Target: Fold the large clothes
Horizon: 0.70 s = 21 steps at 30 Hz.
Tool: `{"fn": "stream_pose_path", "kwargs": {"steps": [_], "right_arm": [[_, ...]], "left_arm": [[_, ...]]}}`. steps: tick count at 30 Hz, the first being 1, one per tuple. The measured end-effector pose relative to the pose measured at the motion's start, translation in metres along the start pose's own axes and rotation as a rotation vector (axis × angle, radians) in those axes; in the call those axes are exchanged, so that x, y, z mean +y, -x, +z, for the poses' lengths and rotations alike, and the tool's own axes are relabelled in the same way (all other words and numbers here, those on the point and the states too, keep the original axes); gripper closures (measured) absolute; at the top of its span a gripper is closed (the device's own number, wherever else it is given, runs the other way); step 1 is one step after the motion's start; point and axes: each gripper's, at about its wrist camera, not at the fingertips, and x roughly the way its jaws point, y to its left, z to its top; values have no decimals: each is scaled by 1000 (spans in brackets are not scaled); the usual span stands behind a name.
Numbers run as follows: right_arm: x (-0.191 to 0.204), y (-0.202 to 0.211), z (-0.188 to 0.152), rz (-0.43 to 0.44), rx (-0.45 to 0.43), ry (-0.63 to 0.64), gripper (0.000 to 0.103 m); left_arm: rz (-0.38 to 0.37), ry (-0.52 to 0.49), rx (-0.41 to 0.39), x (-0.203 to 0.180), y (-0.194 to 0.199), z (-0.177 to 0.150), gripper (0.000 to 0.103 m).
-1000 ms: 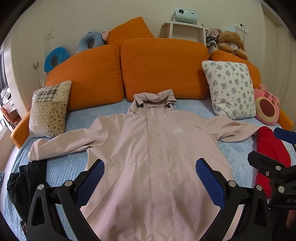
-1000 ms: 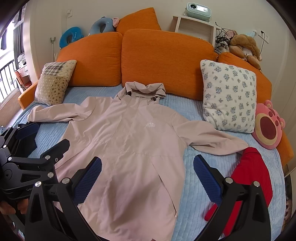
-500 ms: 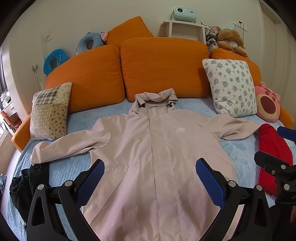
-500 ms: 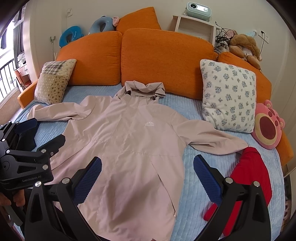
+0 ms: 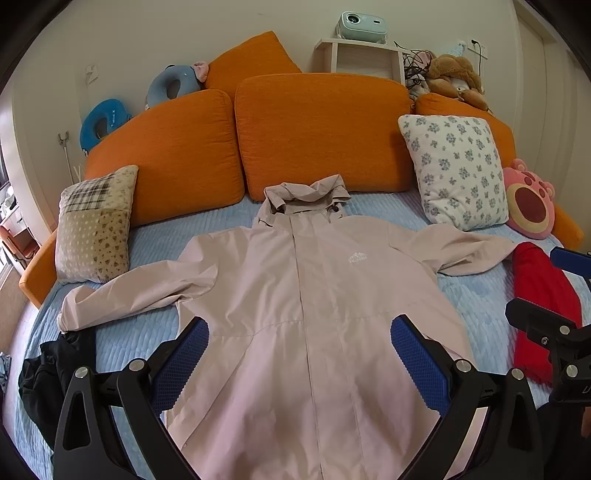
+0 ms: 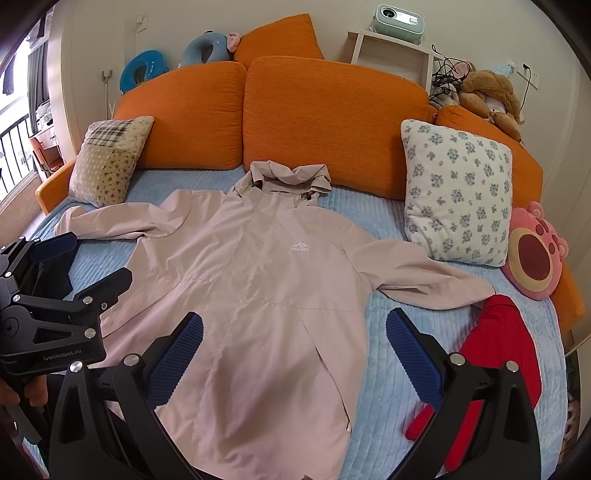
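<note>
Left wrist view. The left gripper (image 5: 299,339) hung above the lower half of a pale pink hooded jacket (image 5: 314,295), its blue-padded fingers (image 5: 183,363) spread wide with nothing between them. The jacket lay face up and flat on the blue quilted bed cover (image 5: 373,206), hood toward the orange back cushions (image 5: 321,129), both sleeves stretched out sideways. The left sleeve end reached a black garment (image 5: 48,373) crumpled at the bed's edge; the right sleeve end lay just beside a red garment (image 5: 539,295). A patchwork pillow (image 5: 94,225) stood near the left sleeve, a floral pillow (image 5: 458,170) and a pink bear cushion (image 5: 530,201) near the right. A projector (image 5: 360,24) sat on a shelf behind the cushions. The right gripper (image 5: 554,291) showed at the frame's right edge over the red garment, fingers parted.

Right wrist view. The right gripper (image 6: 293,341) was held over the jacket's (image 6: 266,280) lower right hem, fingers wide apart and holding nothing. The red garment (image 6: 498,339) lay partly behind its right finger. The left gripper (image 6: 81,258) appeared at the left, over the bed cover (image 6: 388,365) beside the jacket's left side, jaws apart and empty.
</note>
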Motion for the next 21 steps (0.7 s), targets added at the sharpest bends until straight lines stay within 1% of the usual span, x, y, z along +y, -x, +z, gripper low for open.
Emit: {"fn": "stream_pose_path", "kwargs": {"steps": [21], "right_arm": [[1,-1,0,4,7,-5,5]], "left_arm": [[7,-2,1,-3,-1,0,3]]}}
